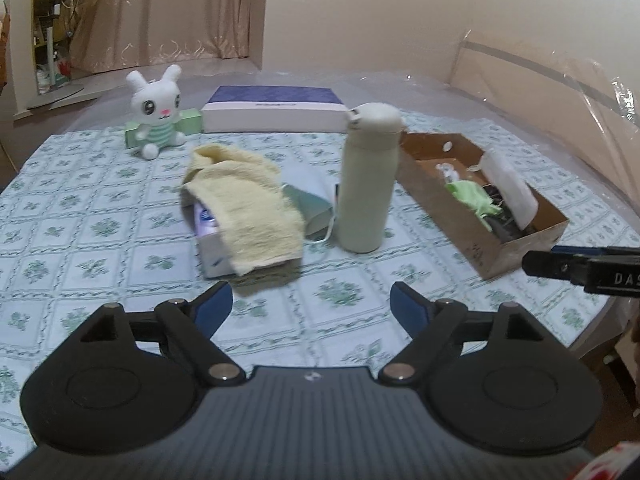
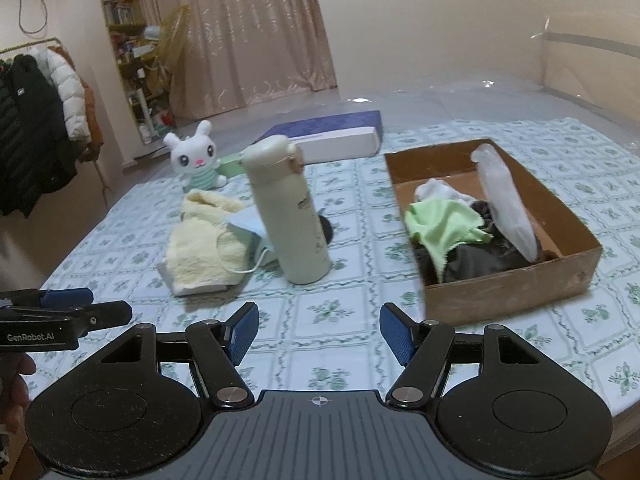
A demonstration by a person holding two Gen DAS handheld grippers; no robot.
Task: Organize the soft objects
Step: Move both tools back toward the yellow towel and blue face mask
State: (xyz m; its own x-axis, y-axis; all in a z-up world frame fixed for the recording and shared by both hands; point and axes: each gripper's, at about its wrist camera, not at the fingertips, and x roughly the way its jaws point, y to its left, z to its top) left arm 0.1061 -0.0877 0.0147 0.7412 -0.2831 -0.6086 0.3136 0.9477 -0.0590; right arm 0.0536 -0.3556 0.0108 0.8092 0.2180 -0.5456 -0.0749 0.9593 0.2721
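Note:
A pale yellow towel [image 1: 244, 204] [image 2: 204, 236] lies crumpled over a small white pack [image 1: 210, 248] in the middle of the table. A light blue face mask [image 1: 312, 208] [image 2: 248, 232] rests against it. A white plush bunny [image 1: 156, 112] [image 2: 196, 156] sits at the far left. The brown cardboard box [image 1: 480, 248] [image 2: 500, 300] on the right holds a green cloth [image 1: 472, 196] [image 2: 440, 224], dark fabric and a white soft piece. My left gripper [image 1: 311, 300] hovers open in front of the towel, with nothing between its fingers. My right gripper [image 2: 320, 320] is open near the box's front left corner, also holding nothing.
A tall cream flask [image 1: 368, 176] [image 2: 288, 208] stands upright between the mask and the cardboard box. A flat purple-and-white box [image 1: 272, 114] and a small green box [image 1: 190, 120] sit at the back. The floral tablecloth's [image 1: 120, 240] edge curves away on the right.

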